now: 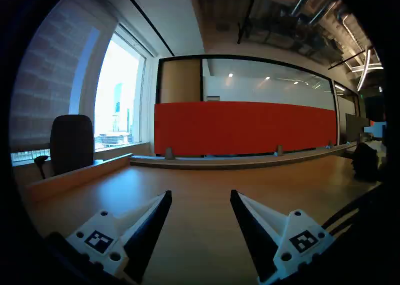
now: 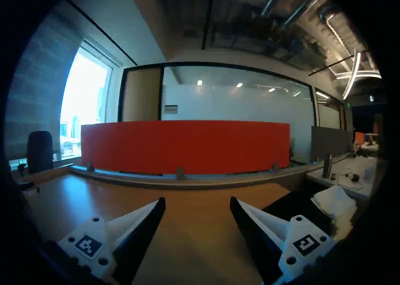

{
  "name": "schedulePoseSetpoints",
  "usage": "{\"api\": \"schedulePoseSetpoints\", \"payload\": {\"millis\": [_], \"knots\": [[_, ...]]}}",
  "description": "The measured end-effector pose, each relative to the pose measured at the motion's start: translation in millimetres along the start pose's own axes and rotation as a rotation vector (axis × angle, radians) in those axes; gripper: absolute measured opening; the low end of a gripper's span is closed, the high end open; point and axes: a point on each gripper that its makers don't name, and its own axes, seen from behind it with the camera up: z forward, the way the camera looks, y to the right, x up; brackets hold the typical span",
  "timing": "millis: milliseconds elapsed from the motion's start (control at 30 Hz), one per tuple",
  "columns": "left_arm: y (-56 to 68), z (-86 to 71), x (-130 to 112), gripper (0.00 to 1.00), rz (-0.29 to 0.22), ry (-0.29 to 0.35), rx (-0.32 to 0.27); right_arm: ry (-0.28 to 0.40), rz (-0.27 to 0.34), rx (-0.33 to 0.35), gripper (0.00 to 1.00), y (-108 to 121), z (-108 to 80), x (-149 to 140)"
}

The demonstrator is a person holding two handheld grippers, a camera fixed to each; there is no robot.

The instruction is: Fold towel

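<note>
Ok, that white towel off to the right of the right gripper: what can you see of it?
The towel looks like soft white cloth, bunched into a loose rumpled heap, with more pale layers under its top fold. It lies low at the right of the right gripper view, resting on a dark object I cannot identify. The right gripper is open and apart from it; nothing grips it.

Wooden desk (image 1: 200, 190): smooth brown top. Red partition (image 1: 245, 127) stands along far edge. Right side: dark object (image 2: 292, 205), kind unclear; white towel (image 2: 332, 201) folded, resting against it.
</note>
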Motion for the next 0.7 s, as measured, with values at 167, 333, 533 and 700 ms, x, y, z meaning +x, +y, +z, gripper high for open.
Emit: {"api": "schedulePoseSetpoints", "payload": {"millis": [167,333,533,700], "knots": [[0.4,0.0,0,0.86,0.000,0.000,0.000,-0.004,0.018,0.008,1.00,6,-2.0,-19],[0.6,0.1,0,0.86,0.000,0.000,0.000,-0.008,0.027,0.017,1.00,10,-1.7,-34],[0.6,0.0,-1,0.86,0.000,0.000,0.000,-0.010,0.042,0.018,1.00,14,-2.3,-50],[0.8,0.0,-1,0.86,0.000,0.000,0.000,-0.016,0.058,0.007,1.00,21,-3.1,-66]]}}
